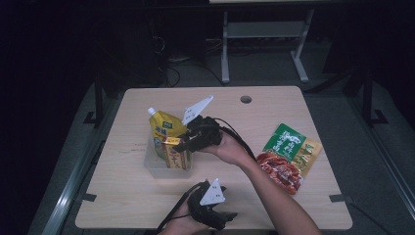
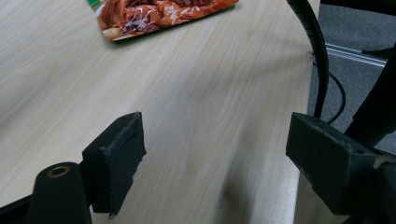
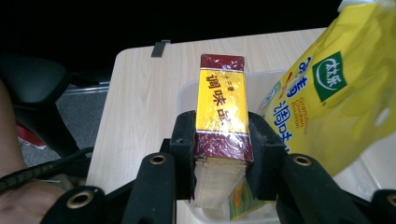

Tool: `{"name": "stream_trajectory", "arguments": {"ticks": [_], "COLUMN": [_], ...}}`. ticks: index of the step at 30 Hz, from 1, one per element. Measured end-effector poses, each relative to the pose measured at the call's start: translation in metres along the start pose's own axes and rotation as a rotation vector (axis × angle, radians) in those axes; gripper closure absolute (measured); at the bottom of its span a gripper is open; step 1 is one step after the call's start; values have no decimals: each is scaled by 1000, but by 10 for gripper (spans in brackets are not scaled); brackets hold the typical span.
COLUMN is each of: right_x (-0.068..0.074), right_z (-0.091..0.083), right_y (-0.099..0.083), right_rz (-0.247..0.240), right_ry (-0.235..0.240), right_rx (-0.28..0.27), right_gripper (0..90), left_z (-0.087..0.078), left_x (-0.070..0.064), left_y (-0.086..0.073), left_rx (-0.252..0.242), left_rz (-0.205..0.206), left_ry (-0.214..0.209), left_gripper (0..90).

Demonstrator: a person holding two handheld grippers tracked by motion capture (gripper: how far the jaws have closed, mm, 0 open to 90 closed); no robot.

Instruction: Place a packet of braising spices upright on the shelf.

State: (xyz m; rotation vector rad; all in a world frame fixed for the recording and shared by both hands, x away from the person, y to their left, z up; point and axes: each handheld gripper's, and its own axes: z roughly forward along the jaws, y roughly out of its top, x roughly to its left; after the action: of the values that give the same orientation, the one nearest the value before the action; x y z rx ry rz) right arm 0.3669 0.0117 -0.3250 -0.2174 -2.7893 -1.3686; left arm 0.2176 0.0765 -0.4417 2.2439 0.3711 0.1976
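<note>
Right gripper (image 3: pixel 219 154) clamped tight on a yellow-and-maroon seasoning box (image 3: pixel 222 109), jaws pressed to both its long sides. Box sits over the clear plastic bin (image 1: pixel 152 166), lower end inside it, w/ a yellow spouted pouch (image 1: pixel 164 128) standing in the same bin just beside the box. Left gripper (image 2: pixel 215 154) near the table's front edge, well apart from bin, jaws spread wide, nothing btwn them. Red-and-green snack packet (image 1: pixel 288 156) lies flat on the wooden table (image 1: pixel 122 196), well to the bin's right
</note>
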Motion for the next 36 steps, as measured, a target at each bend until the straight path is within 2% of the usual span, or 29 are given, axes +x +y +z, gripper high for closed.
{"name": "stream_trajectory", "arguments": {"ticks": [5,15,18,21,36], "right_x": [-1,1,0,1,1], "right_z": [11,33,35,41,53], "right_y": [0,-3,-4,-7,-15], "right_rz": [-3,-8,-10,-19,7], "right_ry": [6,14,10,7,20], "right_rx": [16,55,62,82,94], "right_gripper": [671,670,670,669,649], "left_z": [1,-1,-1,1,1], "left_x": [-1,1,1,2,1], "left_y": [-1,-1,-1,-3,-3], "left_rx": [-12,-6,-4,-3,-9], "left_rz": [-20,-17,-9,-28,-40], "left_ry": [0,-1,0,-5,-9], "left_gripper": [189,189,189,189,187]}}
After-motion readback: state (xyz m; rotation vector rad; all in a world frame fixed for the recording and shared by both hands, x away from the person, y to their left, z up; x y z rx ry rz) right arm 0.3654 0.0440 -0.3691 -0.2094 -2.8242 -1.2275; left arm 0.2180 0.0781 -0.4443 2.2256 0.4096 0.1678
